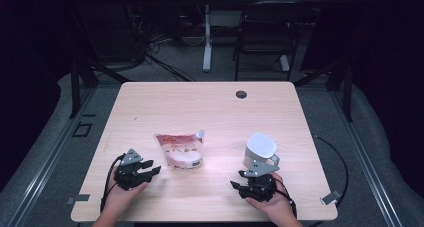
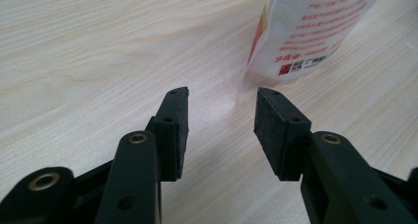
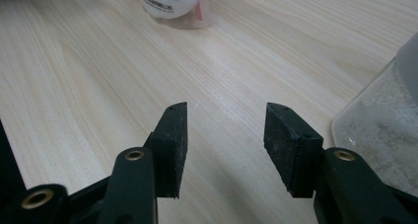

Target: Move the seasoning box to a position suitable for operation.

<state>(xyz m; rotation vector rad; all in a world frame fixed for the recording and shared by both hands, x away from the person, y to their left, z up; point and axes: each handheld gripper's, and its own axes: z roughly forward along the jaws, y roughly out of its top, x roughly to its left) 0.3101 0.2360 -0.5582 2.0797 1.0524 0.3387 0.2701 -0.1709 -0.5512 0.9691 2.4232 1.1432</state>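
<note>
While both grippers rest low at the near edge of the counter (image 1: 210, 94), nothing is held, so every risk listed is a judgement about the approach.

High view. Left gripper (image 1: 150, 171): jaws spread, aimed toward the pouch (image 1: 180, 149), which lies near the counter's middle, just ahead of the jaw tips and apart from them. Right gripper (image 1: 239, 179): jaws spread, empty, with the white jug (image 1: 260, 151) standing just beyond it. Pouch and jug are well apart. Risk: a low, level push by the left gripper would probably slide the light pouch across the smooth wood rather than catch it.

Left gripper view. Left-gripper jaws spread over bare wood; the pouch (image 2: 310, 31), with red print, sits ahead and to the right of the gap, not between the jaws. Risk: closing from this line would likely nip only a corner or miss; a soft, filled pouch pinched at one edge may sag, twist or slip free when lifted.

Right gripper view. Right-gripper jaws spread, nothing between them; the jug (image 3: 384, 130) rises close at the right edge, the pouch (image 3: 170, 2) far ahead. Risk: a sideways move of this gripper could knock the jug, tipping it or shoving it toward the counter's edge. Whether the jug holds anything cannot be told.
</note>
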